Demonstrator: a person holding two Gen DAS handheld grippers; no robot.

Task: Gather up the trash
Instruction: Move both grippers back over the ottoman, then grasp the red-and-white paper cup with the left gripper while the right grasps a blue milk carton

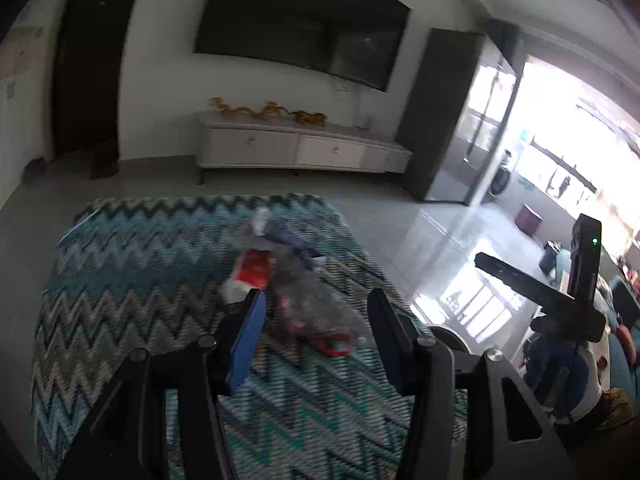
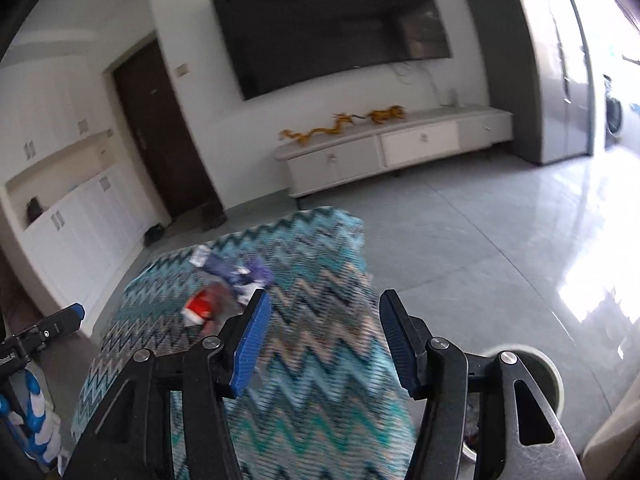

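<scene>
A heap of trash lies on a table covered by a teal zigzag cloth (image 1: 132,280): a red and white wrapper (image 1: 252,270), a purple wrapper (image 1: 294,242) and a crumpled clear plastic bag (image 1: 316,304) with a red ring. My left gripper (image 1: 318,304) is open, its jaws on either side of the clear bag, just above it. My right gripper (image 2: 324,308) is open and empty over the cloth (image 2: 312,360), to the right of the red wrapper (image 2: 199,308) and the purple wrapper (image 2: 244,274). The right gripper also shows in the left wrist view (image 1: 560,292).
A round white bin (image 2: 554,376) stands on the grey tiled floor right of the table. A white TV cabinet (image 2: 400,148) with gold dragon figures stands under a wall TV (image 2: 332,28). A dark door and white cupboards are at the left.
</scene>
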